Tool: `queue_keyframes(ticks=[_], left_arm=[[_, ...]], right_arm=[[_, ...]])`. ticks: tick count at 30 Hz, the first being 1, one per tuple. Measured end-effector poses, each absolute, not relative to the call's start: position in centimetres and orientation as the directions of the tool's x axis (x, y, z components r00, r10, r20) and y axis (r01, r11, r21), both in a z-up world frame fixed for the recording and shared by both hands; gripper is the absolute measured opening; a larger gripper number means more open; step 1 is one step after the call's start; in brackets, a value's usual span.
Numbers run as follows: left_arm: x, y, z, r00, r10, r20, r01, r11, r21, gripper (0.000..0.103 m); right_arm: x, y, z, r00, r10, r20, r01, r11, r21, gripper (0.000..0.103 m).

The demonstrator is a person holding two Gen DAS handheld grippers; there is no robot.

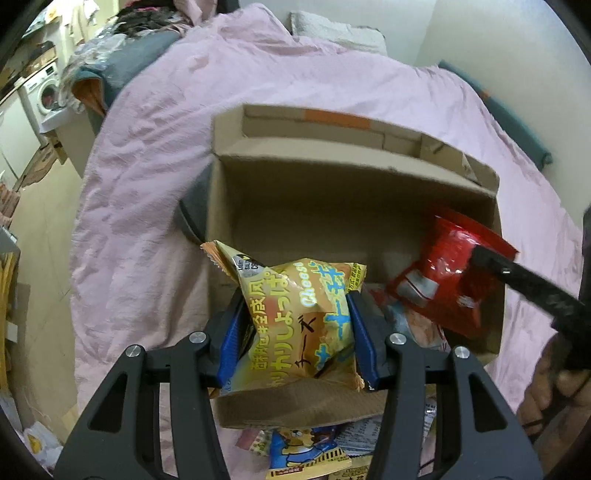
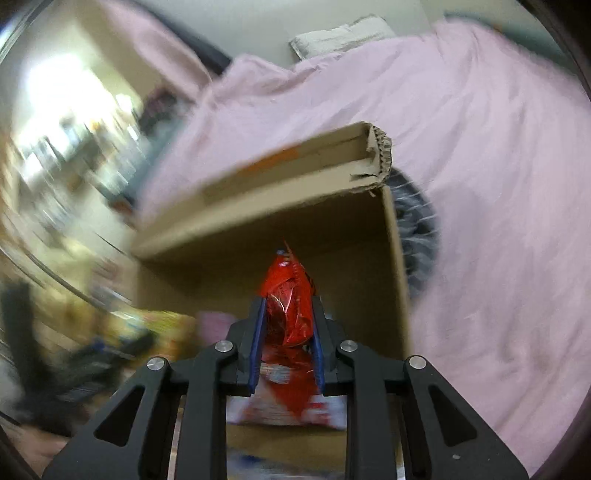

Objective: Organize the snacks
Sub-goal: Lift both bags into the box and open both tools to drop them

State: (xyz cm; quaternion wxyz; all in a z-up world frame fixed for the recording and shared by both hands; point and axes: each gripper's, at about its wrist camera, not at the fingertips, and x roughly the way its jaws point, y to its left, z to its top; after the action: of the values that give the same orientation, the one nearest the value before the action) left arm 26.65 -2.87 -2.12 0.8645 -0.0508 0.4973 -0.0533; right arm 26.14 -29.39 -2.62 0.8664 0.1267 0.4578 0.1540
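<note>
in the left wrist view, the left gripper [image 1: 295,325] was clamped on a yellow cheese snack bag [image 1: 306,317], its blue pads pressing the bag from both sides. the bag hung over the near left part of an open cardboard box [image 1: 354,184], which sat on a pink bed cover [image 1: 155,155]. at the right, the right gripper [image 1: 476,254] reached in over the box's right wall, pinching a red snack packet [image 1: 439,284] above the inside of the box. more snack packs lay at the bottom of the box beneath that packet, too hidden to name. near the box, on the cover, lay a blue and yellow snack pack [image 1: 306,454] among others. a white pillow [image 1: 332,26] lay at the far end of the bed.

in the right wrist view, much blurred, the right gripper [image 2: 286,325] stood narrow, closed on the crumpled red snack packet [image 2: 288,302], over the open cardboard box [image 2: 395,266]. the pink bed cover [image 2: 480,184] spread to the right and far side, with the white pillow [image 2: 340,37] beyond.
</note>
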Motion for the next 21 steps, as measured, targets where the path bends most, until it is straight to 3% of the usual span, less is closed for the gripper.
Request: queue_keyframes(ticks=[4, 9, 15, 16, 17, 19, 21], left_arm=[[26.7, -3.6, -2.5, 0.490, -0.144, -0.860, 0.059, 0.989, -0.132, 0.048], [26.7, -3.4, -2.7, 0.498, -0.131, -0.857, 0.049, 0.991, -0.123, 0.049], [27.0, -3.0, -2.9, 0.483, -0.147, -0.863, 0.034, 0.988, -0.149, 0.049], [27.0, -3.0, -2.8, 0.483, -0.151, -0.863, 0.036, 0.988, -0.153, 0.050], [27.0, -3.0, -2.8, 0.479, -0.158, -0.863, 0.040, 0.987, -0.158, 0.053], [27.0, -3.0, -2.7, 0.476, -0.162, -0.864, 0.047, 0.986, -0.159, 0.067], [26.8, -3.0, -2.4, 0.494, -0.154, -0.856, 0.045, 0.987, -0.151, 0.080]], right_arm=[[26.0, -30.3, -1.9, 0.552, 0.430, -0.714, -0.147, 0.894, 0.424, 0.023], [25.5, -30.3, -0.8, 0.609, 0.293, -0.738, -0.125, 0.953, 0.275, 0.023], [25.8, -30.5, -1.1, 0.585, 0.299, -0.754, -0.112, 0.950, 0.290, 0.030], [25.8, -30.6, -0.9, 0.592, 0.288, -0.753, -0.108, 0.954, 0.280, 0.045], [25.6, -30.6, -0.6, 0.602, 0.286, -0.745, -0.108, 0.954, 0.278, 0.070], [25.0, -30.8, 0.4, 0.646, 0.299, -0.702, -0.122, 0.949, 0.292, 0.082], [24.6, -30.9, 1.4, 0.680, 0.276, -0.679, -0.121, 0.956, 0.268, 0.082]])
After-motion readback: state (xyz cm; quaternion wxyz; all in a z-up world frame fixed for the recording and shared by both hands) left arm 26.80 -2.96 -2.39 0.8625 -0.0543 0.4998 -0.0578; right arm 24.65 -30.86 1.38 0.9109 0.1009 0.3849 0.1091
